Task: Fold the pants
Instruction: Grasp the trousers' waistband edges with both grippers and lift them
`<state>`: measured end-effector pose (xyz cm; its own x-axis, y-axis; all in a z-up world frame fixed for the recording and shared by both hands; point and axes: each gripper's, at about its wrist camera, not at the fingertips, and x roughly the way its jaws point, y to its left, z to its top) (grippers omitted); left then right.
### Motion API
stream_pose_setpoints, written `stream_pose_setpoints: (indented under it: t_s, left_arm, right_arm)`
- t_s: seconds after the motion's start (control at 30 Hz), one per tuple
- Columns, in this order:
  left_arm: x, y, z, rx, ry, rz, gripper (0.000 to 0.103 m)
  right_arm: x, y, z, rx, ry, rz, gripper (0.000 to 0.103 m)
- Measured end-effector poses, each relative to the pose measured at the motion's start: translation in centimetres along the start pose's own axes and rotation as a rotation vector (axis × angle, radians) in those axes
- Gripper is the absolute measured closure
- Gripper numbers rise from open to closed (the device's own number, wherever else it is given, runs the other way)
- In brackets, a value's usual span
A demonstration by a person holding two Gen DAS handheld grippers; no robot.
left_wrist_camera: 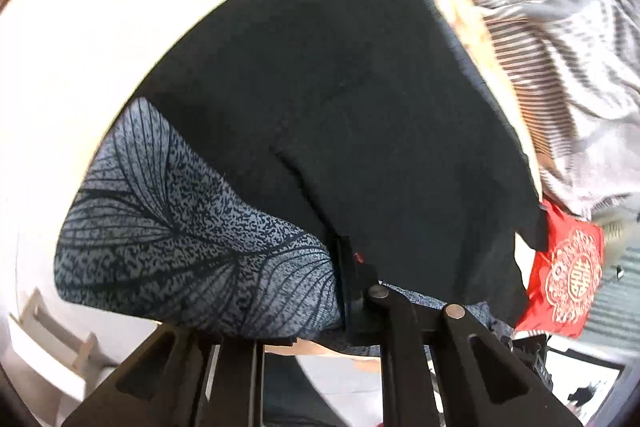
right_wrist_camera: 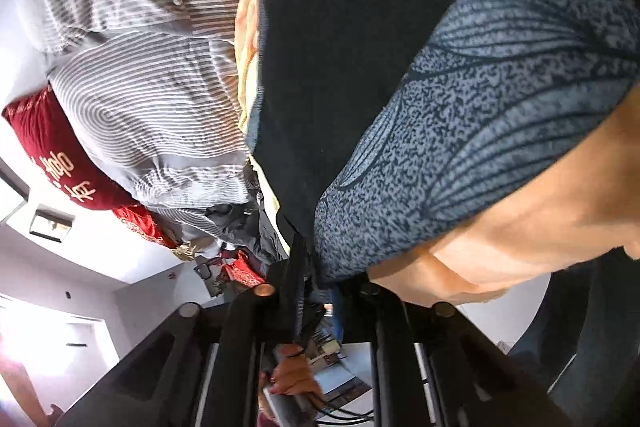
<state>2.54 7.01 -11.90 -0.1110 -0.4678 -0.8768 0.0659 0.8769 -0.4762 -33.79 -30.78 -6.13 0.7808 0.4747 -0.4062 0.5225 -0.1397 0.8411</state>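
Note:
The black pants (left_wrist_camera: 340, 99) hang as a wide dark sheet that fills the left wrist view. My left gripper (left_wrist_camera: 356, 291) is shut on their edge at the bottom of the cloth. In the right wrist view the same pants (right_wrist_camera: 332, 27) hang down the middle. My right gripper (right_wrist_camera: 304, 267) is shut on a bunched edge of them. The fingertips of both grippers are buried in the cloth.
The person's sleeve with a grey leaf print (left_wrist_camera: 180, 239) and bare arm (right_wrist_camera: 520, 227) are close to the pants. A striped grey quilt (right_wrist_camera: 140, 67) and red cushions (left_wrist_camera: 568, 271) lie behind. A white wall (left_wrist_camera: 120, 7) is at the left.

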Motion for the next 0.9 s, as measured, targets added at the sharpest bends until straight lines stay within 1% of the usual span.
stream_pose_setpoints:
  t_s: [0.1, 0.2, 0.27, 0.33, 0.37, 0.43, 0.47, 0.5, 0.57, 0.63, 0.67, 0.73, 0.77, 0.8, 0.9]
  left_arm:
    - [-2.3, -1.6, 0.8, 0.048, -0.025, -0.014, 0.087]
    - [-3.6, -3.8, 1.9, 0.08, -0.045, -0.014, 0.087]
    - [-4.0, -6.3, 4.1, 0.094, -0.059, -0.008, 0.087]
    - [-4.4, -7.9, 5.8, 0.104, -0.087, -0.008, 0.087]
    - [-4.3, -8.5, 7.4, 0.109, -0.103, -0.005, 0.087]
    - [-3.9, -9.8, 9.9, 0.112, -0.116, 0.006, 0.087]
    - [-3.1, -10.5, 11.6, 0.108, -0.129, 0.017, 0.087]
    - [-2.4, -11.0, 12.7, 0.1, -0.136, 0.025, 0.087]
    - [-0.4, -11.4, 15.5, 0.072, -0.146, 0.055, 0.087]
    - [1.8, -11.3, 17.9, 0.052, -0.154, 0.086, 0.087]
    - [3.5, -11.3, 19.0, 0.034, -0.15, 0.113, 0.087]
    - [5.9, -11.1, 20.2, 0.015, -0.141, 0.155, 0.085]
    - [6.7, -10.7, 20.6, 0.003, -0.14, 0.164, 0.082]
    - [7.2, -10.7, 21.0, -0.009, -0.142, 0.16, 0.08]
    - [7.0, -10.9, 21.6, -0.035, -0.116, 0.144, 0.077]
  right_arm:
    - [-0.2, 3.5, 1.0, -0.099, 0.016, -0.032, 0.092]
    - [-0.1, 7.3, 3.3, -0.181, 0.057, -0.056, 0.092]
    - [0.6, 10.6, 5.7, -0.247, 0.1, -0.076, 0.092]
    - [1.2, 12.6, 7.9, -0.291, 0.136, -0.092, 0.092]
    - [2.0, 14.2, 9.9, -0.309, 0.162, -0.109, 0.092]
    - [3.3, 16.1, 12.6, -0.323, 0.194, -0.12, 0.092]
    - [4.8, 17.2, 14.9, -0.34, 0.217, -0.14, 0.092]
    - [5.8, 17.8, 16.2, -0.346, 0.233, -0.153, 0.092]
    - [8.8, 18.3, 19.8, -0.343, 0.273, -0.188, 0.092]
    - [11.4, 18.1, 22.5, -0.341, 0.304, -0.221, 0.092]
    - [12.9, 17.7, 23.8, -0.337, 0.32, -0.254, 0.092]
    - [15.6, 16.4, 26.0, -0.329, 0.35, -0.315, 0.092]
    - [16.8, 15.4, 26.9, -0.33, 0.361, -0.34, 0.092]
    - [17.3, 15.1, 27.4, -0.33, 0.365, -0.347, 0.092]
    - [18.2, 14.0, 28.7, -0.3, 0.357, -0.332, 0.093]
